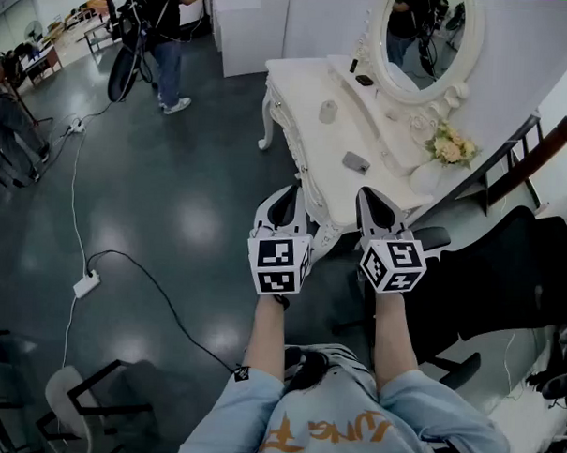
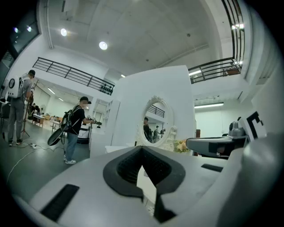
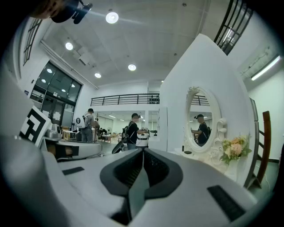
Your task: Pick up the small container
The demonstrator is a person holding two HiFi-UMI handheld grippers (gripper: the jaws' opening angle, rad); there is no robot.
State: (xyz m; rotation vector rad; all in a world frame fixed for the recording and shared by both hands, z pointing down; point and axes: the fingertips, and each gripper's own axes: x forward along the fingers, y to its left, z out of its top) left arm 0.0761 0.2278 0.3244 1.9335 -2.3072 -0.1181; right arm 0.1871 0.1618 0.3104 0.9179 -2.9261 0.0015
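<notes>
A small pale cup-shaped container (image 1: 328, 111) stands on the white dressing table (image 1: 303, 90), near its middle. A flat grey item (image 1: 356, 162) lies closer to me on the same top. My left gripper (image 1: 287, 197) and right gripper (image 1: 374, 202) hover side by side just short of the table's near end, both pointing at it. Each is shut with nothing between the jaws, as the left gripper view (image 2: 142, 149) and the right gripper view (image 3: 143, 151) show. Neither touches the container.
An oval mirror (image 1: 431, 35) and a flower bunch (image 1: 451, 144) stand at the table's back, with a small black item (image 1: 364, 80) near the mirror. A black chair (image 1: 507, 268) is at my right. A person (image 1: 165, 37) stands far left; cables and a power strip (image 1: 86, 284) lie on the floor.
</notes>
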